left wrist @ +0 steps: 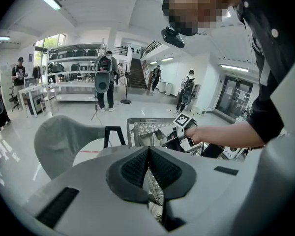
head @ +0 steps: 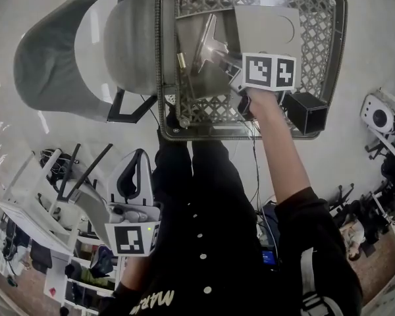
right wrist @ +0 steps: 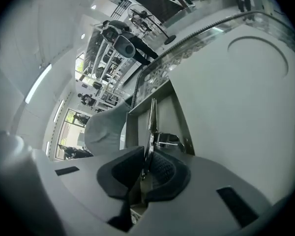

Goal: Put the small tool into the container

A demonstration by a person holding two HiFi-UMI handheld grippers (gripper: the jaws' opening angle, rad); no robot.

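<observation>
In the head view, the right gripper (head: 233, 67) reaches into the metal lattice basket (head: 250, 134) and holds the small silver metal tool (head: 209, 48) over the shiny rectangular steel container (head: 187, 78) that sits inside it. The tool looks low in the container's mouth, though whether it touches the floor cannot be told. A pale grey panel with a round outline (head: 270, 28) lies just beside the container. If the tool came free while tilted, it could tip onto that panel or fall through to the lattice. The left gripper (head: 139, 154) hangs well apart, down by the person's body.

In the left gripper view, the left gripper's (left wrist: 148, 154) dark pads are pressed together at the tip with nothing between them. It cannot steady the basket from there, so a knock from the other hand (left wrist: 199, 134) could shift the basket.

In the right gripper view, the right gripper (right wrist: 146, 163) has its pads close on either side of the tool's thin shank (right wrist: 151, 119) and appears to pinch it lightly. The tool points along the container's narrow trough (right wrist: 179, 113). So slight a hold on an edge-on strip could let it twist or slide out early and catch on the container wall.
</observation>
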